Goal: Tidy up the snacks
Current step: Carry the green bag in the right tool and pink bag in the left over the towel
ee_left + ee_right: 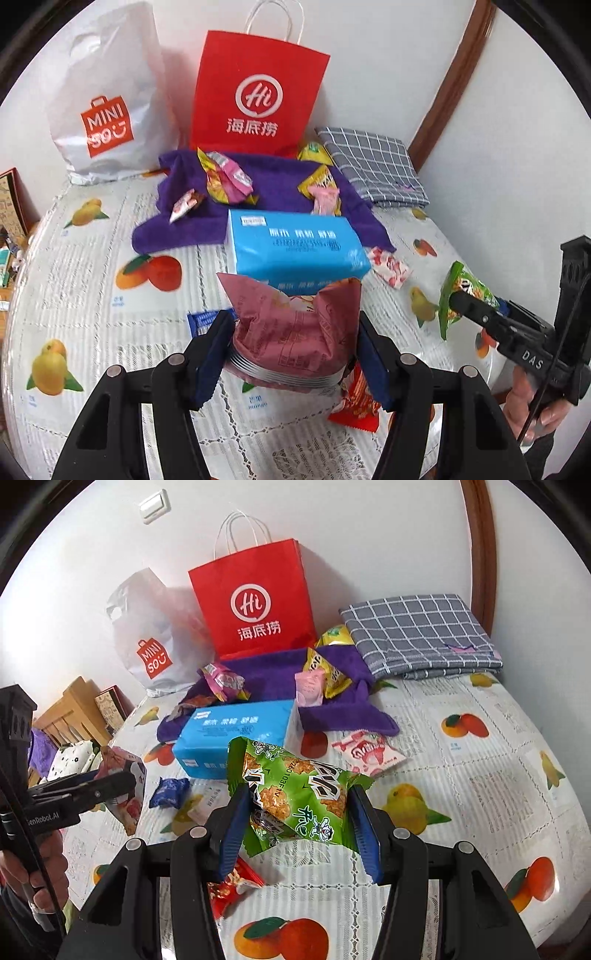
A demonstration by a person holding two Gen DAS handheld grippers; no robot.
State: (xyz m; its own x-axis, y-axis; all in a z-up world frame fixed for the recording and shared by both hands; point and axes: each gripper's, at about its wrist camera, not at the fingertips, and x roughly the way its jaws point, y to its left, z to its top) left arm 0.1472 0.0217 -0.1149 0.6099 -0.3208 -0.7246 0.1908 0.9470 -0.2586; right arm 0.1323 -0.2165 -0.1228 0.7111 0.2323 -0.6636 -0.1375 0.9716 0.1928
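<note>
- Left hand-held gripper [295,343], angled downward, has its blue pads clamped on a crinkled pink foil snack packet [295,332], lifted off the tabletop [92,295] for sorting.
- Right hand-held gripper [299,812], tilted likewise, pinches a green plastic snack packet [295,794].
- Beyond: blue tissue pack [295,247], purple towel [273,181] strewn with snacks, red paper bag [258,92].

The left gripper [295,339] pinches a pink snack pack [295,332] between its blue-padded fingers [212,354], lifted over the fruit-print table [92,295]. Behind it sits a blue tissue pack [295,243], then a purple towel [273,177] strewn with small sweets. A red bag [258,92] and a white bag [107,96] lean on the wall, a checked cloth [373,166] beside them. At right the right gripper [465,301] clamps a green pack [461,295]. A red packet [356,406] lies under the left gripper.
</note>
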